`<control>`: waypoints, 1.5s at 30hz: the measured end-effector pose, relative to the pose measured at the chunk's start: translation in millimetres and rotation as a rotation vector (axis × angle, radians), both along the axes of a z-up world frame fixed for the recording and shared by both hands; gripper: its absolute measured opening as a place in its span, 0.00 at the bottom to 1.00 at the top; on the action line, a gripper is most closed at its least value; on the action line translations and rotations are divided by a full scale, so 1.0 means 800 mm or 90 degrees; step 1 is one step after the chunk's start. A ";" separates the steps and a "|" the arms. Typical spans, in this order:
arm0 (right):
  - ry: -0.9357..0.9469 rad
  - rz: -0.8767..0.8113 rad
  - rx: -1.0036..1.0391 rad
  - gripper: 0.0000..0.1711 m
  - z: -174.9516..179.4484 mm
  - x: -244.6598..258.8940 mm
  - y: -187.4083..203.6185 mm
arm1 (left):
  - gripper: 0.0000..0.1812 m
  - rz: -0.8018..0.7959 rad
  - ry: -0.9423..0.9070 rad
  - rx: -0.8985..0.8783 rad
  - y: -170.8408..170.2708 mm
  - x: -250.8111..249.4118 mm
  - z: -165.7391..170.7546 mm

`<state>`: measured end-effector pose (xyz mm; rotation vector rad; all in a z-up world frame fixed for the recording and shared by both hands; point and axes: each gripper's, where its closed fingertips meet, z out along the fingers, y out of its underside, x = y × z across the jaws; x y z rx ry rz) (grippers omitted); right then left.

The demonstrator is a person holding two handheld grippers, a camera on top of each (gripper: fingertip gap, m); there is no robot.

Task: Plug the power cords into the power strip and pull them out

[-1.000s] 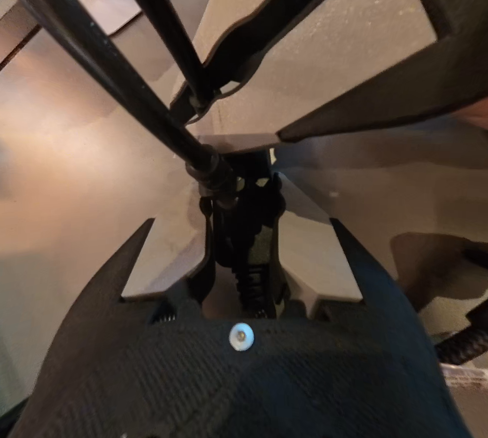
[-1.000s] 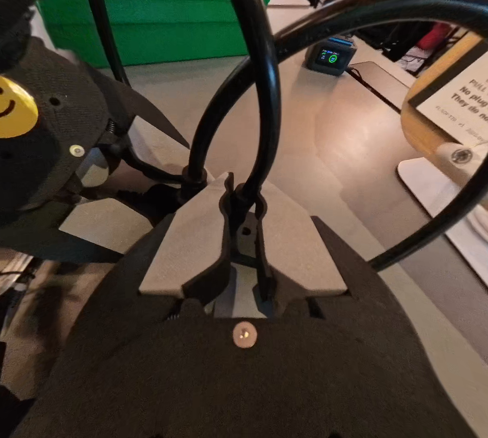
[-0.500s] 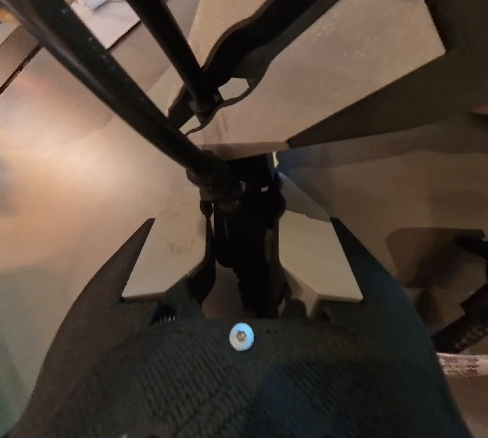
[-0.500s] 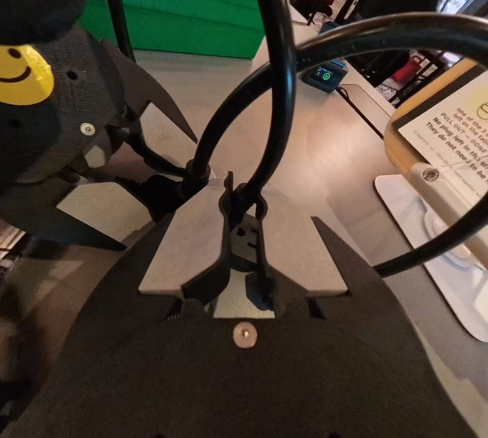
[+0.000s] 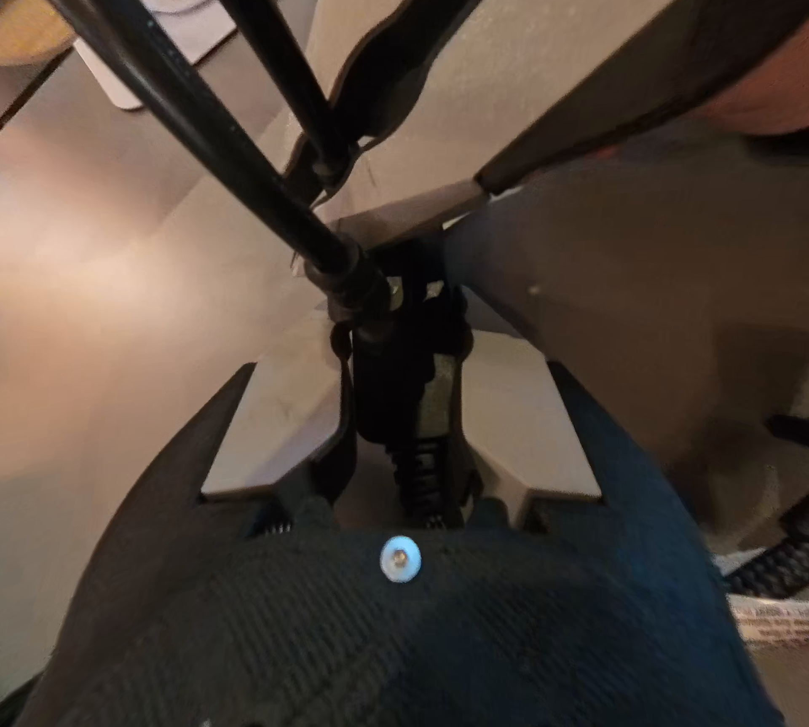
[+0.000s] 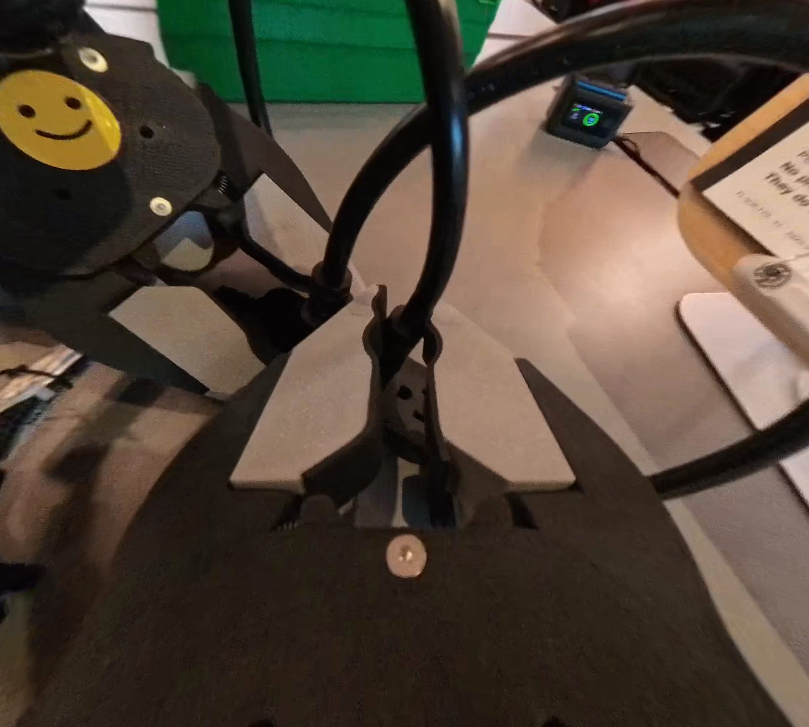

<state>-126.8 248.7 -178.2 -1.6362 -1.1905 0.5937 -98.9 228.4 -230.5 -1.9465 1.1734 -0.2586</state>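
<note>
My left gripper (image 5: 402, 338) is shut on a black plug (image 5: 394, 373), and its thick black cord (image 5: 175, 84) runs up and to the left. My right gripper (image 6: 400, 312) is shut on the neck of a second black plug (image 6: 402, 329), whose cord (image 6: 446, 115) arcs upward. The two grippers are tip to tip; the right one fills the top of the left wrist view (image 5: 337, 172), and the left one, with a yellow smiley sticker, is at the left of the right wrist view (image 6: 280, 312). A dark socket face with holes (image 6: 407, 399) shows between the right fingers. The rest of the power strip is hidden.
A green bin (image 6: 306, 5) stands at the back of the grey table. A small device with a lit screen (image 6: 586, 119) sits at the back right. A wooden stand with a printed sheet (image 6: 722, 198) rises from a white base (image 6: 744, 355) at the right. A braided cable (image 5: 788, 552) lies at the right.
Both grippers stay shut on their plugs and close together. The views have swung slightly, and the left gripper now sits a little higher in the right wrist view.
</note>
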 end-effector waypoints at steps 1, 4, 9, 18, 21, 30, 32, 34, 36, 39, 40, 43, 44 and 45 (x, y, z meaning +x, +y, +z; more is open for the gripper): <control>0.020 0.018 -0.025 0.06 0.000 -0.003 -0.003 | 0.24 -0.002 0.009 0.003 0.000 -0.001 -0.002; 0.033 0.038 -0.028 0.05 0.004 -0.012 -0.012 | 0.24 -0.008 0.013 0.008 -0.001 -0.001 -0.003; 0.001 0.024 0.004 0.05 0.003 -0.012 -0.011 | 0.24 -0.009 0.011 0.005 -0.001 -0.001 -0.003; -0.005 0.041 -0.013 0.05 0.002 -0.020 -0.013 | 0.24 -0.001 0.007 -0.007 -0.003 -0.007 -0.004; -0.014 0.041 -0.012 0.05 0.002 -0.020 -0.014 | 0.24 0.004 0.014 0.012 -0.003 -0.010 -0.003; -0.039 0.004 0.019 0.05 0.003 -0.022 -0.015 | 0.24 0.010 0.011 0.008 -0.004 -0.012 -0.003; -0.040 0.015 0.013 0.05 0.002 -0.019 -0.015 | 0.24 0.005 0.013 0.018 -0.005 -0.012 -0.002; -0.032 0.013 -0.022 0.06 -0.003 -0.012 -0.007 | 0.25 0.009 0.016 0.015 -0.004 -0.010 -0.003; 0.005 0.019 -0.075 0.06 -0.001 -0.008 -0.004 | 0.24 0.012 0.002 0.014 -0.002 -0.009 0.000; -0.004 0.015 -0.068 0.06 -0.001 -0.009 -0.006 | 0.24 0.008 -0.002 0.012 -0.004 -0.009 0.001; -0.003 0.022 -0.065 0.05 -0.002 -0.012 -0.009 | 0.24 0.006 0.001 0.003 -0.005 -0.009 -0.002; -0.036 0.021 0.013 0.05 0.005 -0.022 -0.014 | 0.24 0.013 -0.012 -0.016 -0.003 -0.009 -0.002; -0.042 0.020 0.024 0.05 0.005 -0.021 -0.015 | 0.24 0.012 -0.013 -0.013 -0.003 -0.008 -0.001; -0.050 0.018 0.035 0.05 0.006 -0.019 -0.016 | 0.24 0.011 -0.009 -0.009 -0.004 -0.007 -0.002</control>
